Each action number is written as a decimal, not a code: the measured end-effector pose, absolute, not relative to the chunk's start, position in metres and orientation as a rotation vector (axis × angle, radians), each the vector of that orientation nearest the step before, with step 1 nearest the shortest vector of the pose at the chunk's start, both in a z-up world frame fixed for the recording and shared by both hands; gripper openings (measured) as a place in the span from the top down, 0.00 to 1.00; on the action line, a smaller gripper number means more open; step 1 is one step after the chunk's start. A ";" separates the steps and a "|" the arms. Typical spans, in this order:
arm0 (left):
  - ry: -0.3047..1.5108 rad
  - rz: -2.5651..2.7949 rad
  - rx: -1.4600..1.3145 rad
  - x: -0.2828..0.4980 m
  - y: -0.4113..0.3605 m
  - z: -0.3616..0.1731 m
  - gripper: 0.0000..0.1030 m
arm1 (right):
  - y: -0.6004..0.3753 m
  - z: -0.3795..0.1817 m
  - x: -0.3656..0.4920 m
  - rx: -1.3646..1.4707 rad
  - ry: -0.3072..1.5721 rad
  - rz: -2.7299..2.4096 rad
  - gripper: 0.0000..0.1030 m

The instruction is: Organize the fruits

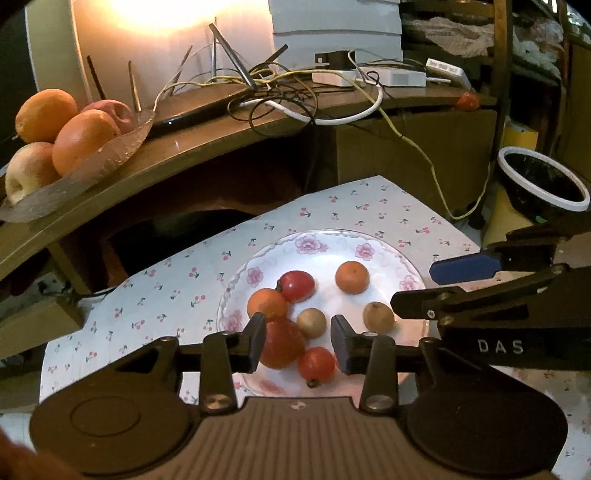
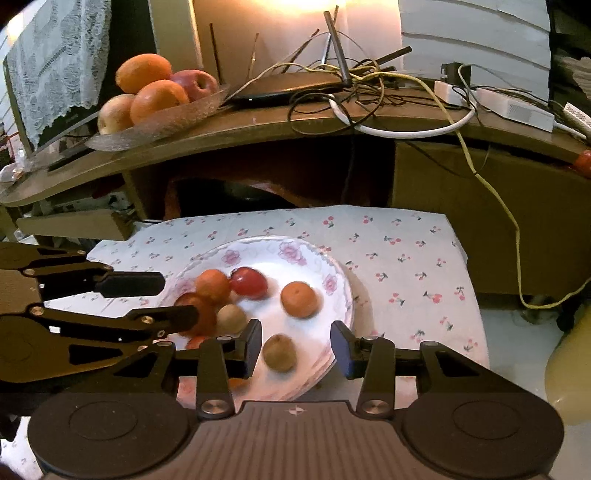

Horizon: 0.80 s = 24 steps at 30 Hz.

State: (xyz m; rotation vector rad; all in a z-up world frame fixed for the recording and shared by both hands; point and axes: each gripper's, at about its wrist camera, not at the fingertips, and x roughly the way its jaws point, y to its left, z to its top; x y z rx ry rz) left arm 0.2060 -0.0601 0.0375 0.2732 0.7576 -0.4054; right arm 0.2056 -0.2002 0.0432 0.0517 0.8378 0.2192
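Both grippers are held part-open and empty above the flowered plate (image 2: 332,273), the right gripper (image 2: 296,345) framing a brown fruit (image 2: 279,352), the left gripper (image 1: 298,341) spanning clustered red fruits (image 1: 282,345).

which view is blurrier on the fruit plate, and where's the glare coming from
Right wrist view: the fruit on the plate is smeared by motion blur. Left wrist view: the same plate reads sharper. Both views: a bright lamp glow washes out the top, and fisheye bends the desk edge.
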 end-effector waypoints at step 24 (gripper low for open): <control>0.769 -0.293 0.130 0.135 -0.032 0.046 0.16 | -0.196 0.061 0.129 0.088 0.828 0.165 0.53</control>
